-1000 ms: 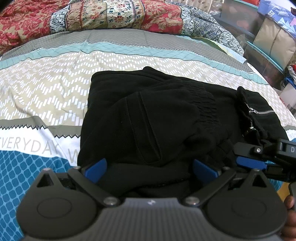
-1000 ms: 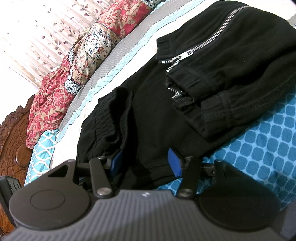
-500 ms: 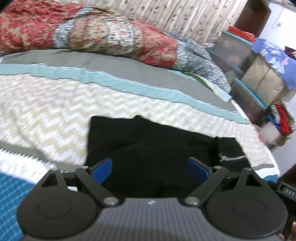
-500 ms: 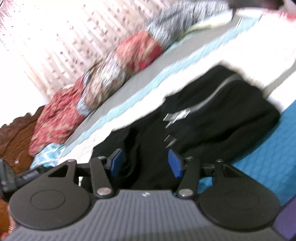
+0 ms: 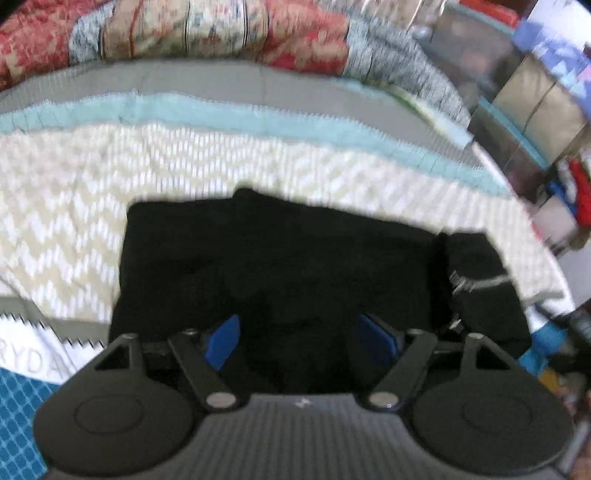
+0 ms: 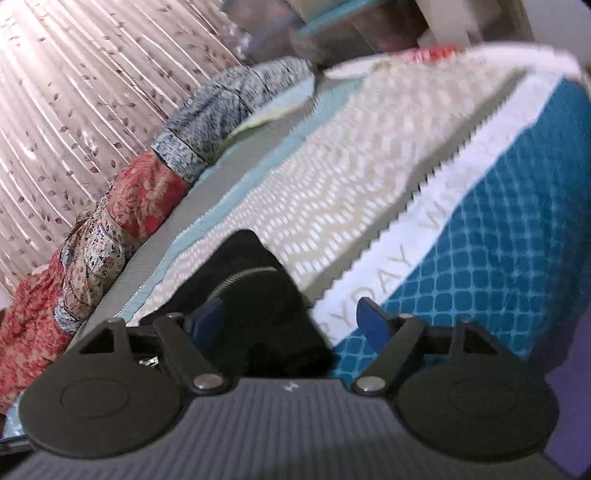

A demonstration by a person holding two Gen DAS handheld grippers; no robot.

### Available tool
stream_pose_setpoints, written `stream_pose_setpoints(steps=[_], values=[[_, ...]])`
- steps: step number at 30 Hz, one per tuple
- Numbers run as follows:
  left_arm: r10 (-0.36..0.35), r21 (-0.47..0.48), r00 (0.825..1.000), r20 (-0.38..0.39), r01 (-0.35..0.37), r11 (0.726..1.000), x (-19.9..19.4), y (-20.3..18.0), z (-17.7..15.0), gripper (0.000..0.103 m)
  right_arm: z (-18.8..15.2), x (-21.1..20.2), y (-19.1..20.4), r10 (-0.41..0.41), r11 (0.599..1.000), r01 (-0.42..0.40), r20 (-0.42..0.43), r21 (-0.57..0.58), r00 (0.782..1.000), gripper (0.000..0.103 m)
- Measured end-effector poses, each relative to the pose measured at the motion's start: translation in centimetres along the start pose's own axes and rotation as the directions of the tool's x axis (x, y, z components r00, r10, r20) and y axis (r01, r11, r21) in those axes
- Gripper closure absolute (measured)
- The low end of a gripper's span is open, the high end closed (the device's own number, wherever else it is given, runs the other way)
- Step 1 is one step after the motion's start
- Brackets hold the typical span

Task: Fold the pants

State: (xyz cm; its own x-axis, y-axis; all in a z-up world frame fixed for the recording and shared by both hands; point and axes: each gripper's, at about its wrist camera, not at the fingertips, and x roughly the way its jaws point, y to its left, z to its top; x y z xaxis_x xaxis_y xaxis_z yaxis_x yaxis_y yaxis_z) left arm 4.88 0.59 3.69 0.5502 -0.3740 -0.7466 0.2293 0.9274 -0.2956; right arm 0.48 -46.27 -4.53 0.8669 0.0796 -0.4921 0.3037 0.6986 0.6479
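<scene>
I am looking down my left gripper (image 5: 299,341) at the black pants (image 5: 280,266), which are lying folded into a dark block on the patterned bedspread (image 5: 74,192), their near edge running under my blue pads (image 5: 223,341). The jaws are standing wide and closing in a little, with only the cloth below them and nothing pinched between. A zipper (image 5: 480,284) is showing on the bundle's right end. My right gripper (image 6: 291,325) is sitting at that same end: the pants (image 6: 258,295) are filling the left part of its view, and teal-checked bedspread (image 6: 498,258) is lying to the right. Its jaws are opening, gripping nothing. A floral quilt (image 5: 207,29) is lying bunched along the far side of the bed. Both views are blurred.
</scene>
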Motion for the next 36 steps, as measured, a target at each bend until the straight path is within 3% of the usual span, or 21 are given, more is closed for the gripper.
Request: stream_pose_setpoints(steps=[2,4,5,8,10,12,15,20,21,22,23,24,26,27,29,31,32,33,36], values=[[-0.017,-0.001,0.999,0.036,0.017,1.0,-1.0,-0.7,1.0,0.024,-0.3,0.7,0.2,0.016,1.0,-0.016,-0.012,0.007,1.0,0.026],[-0.039,0.005,0.998,0.055,0.039,0.999,-1.9,-1.2,1.8,0.023,-0.8,0.7,1.9,0.025,0.999,-0.027,-0.045,-0.037,0.999,0.073],[-0.055,0.011,0.997,0.061,0.054,0.998,-2.1,-1.7,2.3,0.021,-1.0,0.5,2.8,0.02,0.998,-0.023,-0.06,-0.058,0.998,0.083],[-0.115,0.046,0.991,0.072,0.112,0.993,-2.2,-3.8,3.8,0.013,-2.3,-2.2,7.2,0.053,0.973,-0.053,-0.008,-0.225,0.999,0.084],[-0.159,0.078,0.985,0.07,0.154,0.985,-2.0,-5.5,4.7,0.008,-3.5,-3.6,10.5,0.099,0.926,-0.091,0.002,-0.366,0.995,0.084],[-0.195,0.109,0.98,0.046,0.189,0.976,-1.4,-7.4,5.4,0.0,-5.4,-4.2,13.8,0.124,0.852,-0.111,-0.009,-0.511,0.992,0.084],[-0.232,0.179,0.973,-0.005,0.229,0.957,0.2,-10.7,6.2,0.0,-8.4,-4.8,17.2,0.149,0.739,-0.134,-0.034,-0.661,0.988,0.084],[-0.179,0.257,0.981,-0.074,0.192,0.947,3.1,-14.1,5.9,0.0,-11.3,-5.5,19.1,0.164,0.607,-0.142,-0.052,-0.782,0.985,0.084],[-0.161,0.27,0.984,-0.082,0.177,0.946,3.6,-14.5,5.6,0.007,-11.7,-5.7,19.4,0.17,0.587,-0.144,-0.053,-0.797,0.984,0.084],[-0.141,0.286,0.986,-0.094,0.162,0.945,4.0,-14.9,5.2,0.019,-11.6,-5.7,19.6,0.173,0.574,-0.144,-0.052,-0.806,0.984,0.084],[-0.125,0.301,0.986,-0.115,0.155,0.941,4.3,-15.1,4.9,0.06,-11.7,-5.8,19.7,0.174,0.564,-0.142,-0.051,-0.813,0.983,0.084],[-0.11,0.3,0.986,-0.126,0.143,0.943,4.6,-14.9,4.8,0.076,-11.6,-5.9,19.6,0.171,0.561,-0.137,-0.047,-0.816,0.984,0.083],[-0.122,0.248,0.985,-0.121,0.149,0.957,4.4,-13.4,5.1,0.082,-11.3,-6.2,19.0,0.17,0.57,-0.13,-0.039,-0.812,0.985,0.073],[-0.138,0.213,0.983,-0.122,0.162,0.964,4.1,-12.4,5.4,0.083,-11.2,-6.3,18.6,0.172,0.572,-0.134,-0.042,-0.809,0.984,0.051],[-0.165,0.149,0.979,-0.119,0.181,0.972,3.6,-10.5,6.0,0.083,-11.5,-6.1,17.9,0.158,0.566,-0.117,-0.032,-0.816,0.987,0.031],[-0.191,0.117,0.974,-0.121,0.206,0.972,3.2,-9.3,6.5,0.083,-12.1,-4.6,17.9,0.119,0.55,-0.1,-0.04,-0.829,0.992,0.035],[-0.201,0.107,0.972,-0.122,0.214,0.971,2.9,-8.7,6.6,0.083,-12.1,-4.1,17.9,0.106,0.552,-0.103,-0.052,-0.828,0.993,0.056],[-0.205,0.104,0.971,-0.12,0.217,0.971,2.6,-8.4,6.8,0.083,-12.0,-3.7,18.2,0.101,0.556,-0.118,-0.074,-0.822,0.992,0.086],[-0.215,0.093,0.973,-0.08,0.222,0.97,0.9,-6.9,7.4,0.083,-11.8,-4.5,19.8,0.157,0.568,-0.163,-0.087,-0.807,0.984,0.086]])
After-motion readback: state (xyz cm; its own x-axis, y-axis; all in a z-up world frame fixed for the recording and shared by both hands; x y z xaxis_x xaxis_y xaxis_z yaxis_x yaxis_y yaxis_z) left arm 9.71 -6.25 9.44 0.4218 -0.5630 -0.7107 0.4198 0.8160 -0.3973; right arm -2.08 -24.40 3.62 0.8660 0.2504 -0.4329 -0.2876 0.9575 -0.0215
